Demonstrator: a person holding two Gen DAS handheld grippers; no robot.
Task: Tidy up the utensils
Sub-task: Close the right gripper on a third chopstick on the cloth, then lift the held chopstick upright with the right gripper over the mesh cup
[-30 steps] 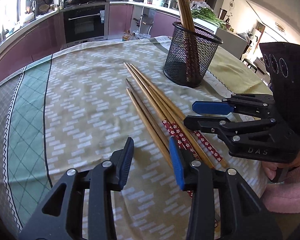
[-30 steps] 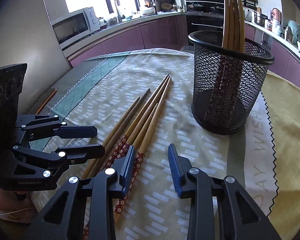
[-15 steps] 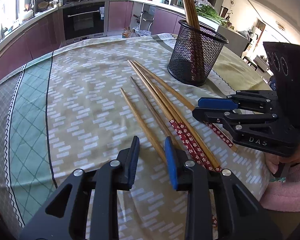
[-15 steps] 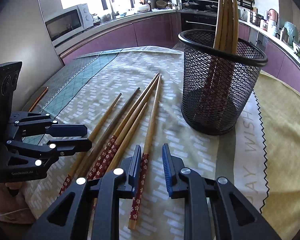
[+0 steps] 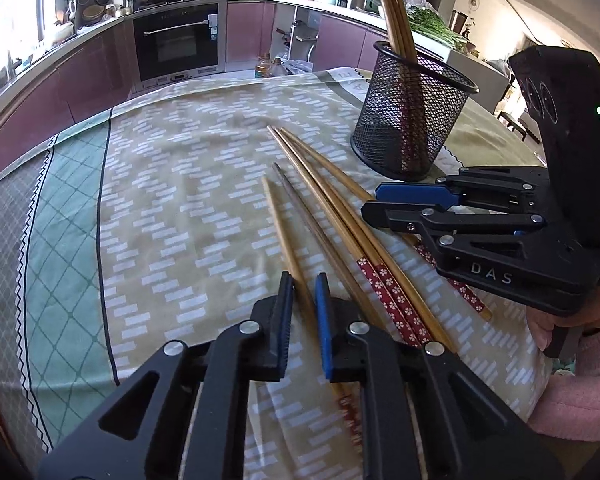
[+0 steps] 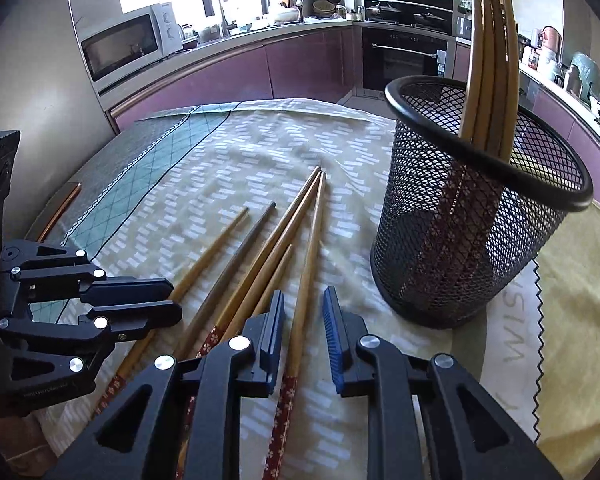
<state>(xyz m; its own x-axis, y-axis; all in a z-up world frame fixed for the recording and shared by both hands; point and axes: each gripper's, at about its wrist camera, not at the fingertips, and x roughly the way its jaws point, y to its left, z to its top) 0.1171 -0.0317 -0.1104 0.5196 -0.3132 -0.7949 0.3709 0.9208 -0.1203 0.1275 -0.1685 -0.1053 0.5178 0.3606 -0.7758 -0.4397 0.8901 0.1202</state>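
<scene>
Now your left gripper (image 5: 302, 292) jaws have just closed onto the leftmost chopstick (image 5: 282, 232). Your right gripper (image 6: 302, 312) jaws have been closing around the rightmost chopstick (image 6: 310, 256), contact unclear. Mesh cup (image 6: 476, 240) with upright chopsticks sits ahead, right of them on the worktop (image 5: 180, 184).

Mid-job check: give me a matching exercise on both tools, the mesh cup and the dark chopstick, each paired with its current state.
Things:
1. left tool
2. right tool
3. mesh cup
4. dark chopstick

States:
A. upright, holding chopsticks
B. open astride the chopstick nearest the cup
C. lying loose on the cloth
D. shut on the chopstick farthest from the cup

Pairs: 1-D, 2-B, 3-A, 4-C.
Both tools' jaws have just been closing.
</scene>
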